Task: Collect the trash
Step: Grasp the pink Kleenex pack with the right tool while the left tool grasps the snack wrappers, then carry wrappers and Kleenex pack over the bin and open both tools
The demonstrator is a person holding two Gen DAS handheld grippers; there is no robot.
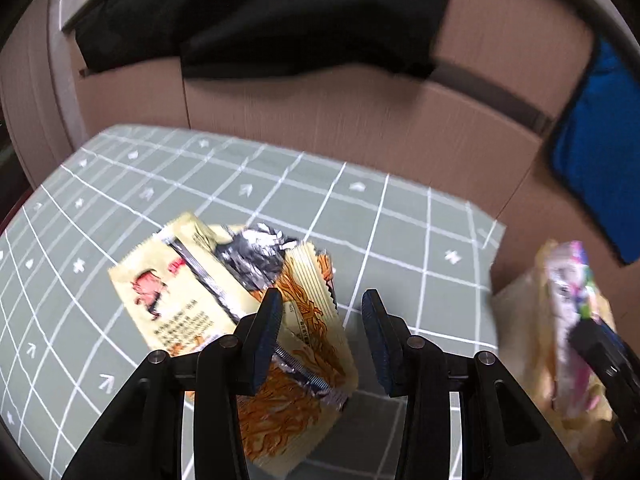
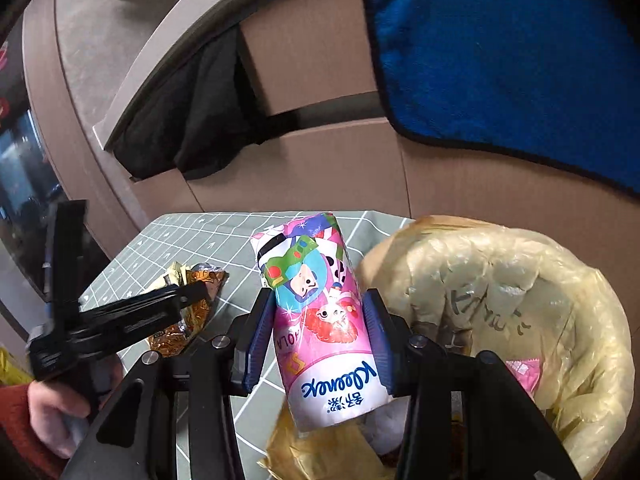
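Note:
My left gripper (image 1: pixel 322 336) is open above a crumpled yellow and orange snack wrapper (image 1: pixel 192 296) that lies on the grey grid mat (image 1: pixel 360 216); the wrapper sits under and beside the left finger. In the right wrist view the same wrapper (image 2: pixel 192 304) lies under the left gripper (image 2: pixel 132 312). My right gripper (image 2: pixel 318 340) is shut on a pink Kleenex tissue pack (image 2: pixel 320 312), held upright beside a yellowish plastic trash bag (image 2: pixel 500 280). The pack and bag show blurred in the left wrist view (image 1: pixel 568 320).
A cardboard box wall (image 1: pixel 360 120) stands behind the mat, with a black cloth (image 1: pixel 260 20) and a blue towel (image 2: pixel 500 48) draped over it. The bag holds a pink wrapper (image 2: pixel 524 372). A yellow wrapper (image 2: pixel 320 448) lies below the tissue pack.

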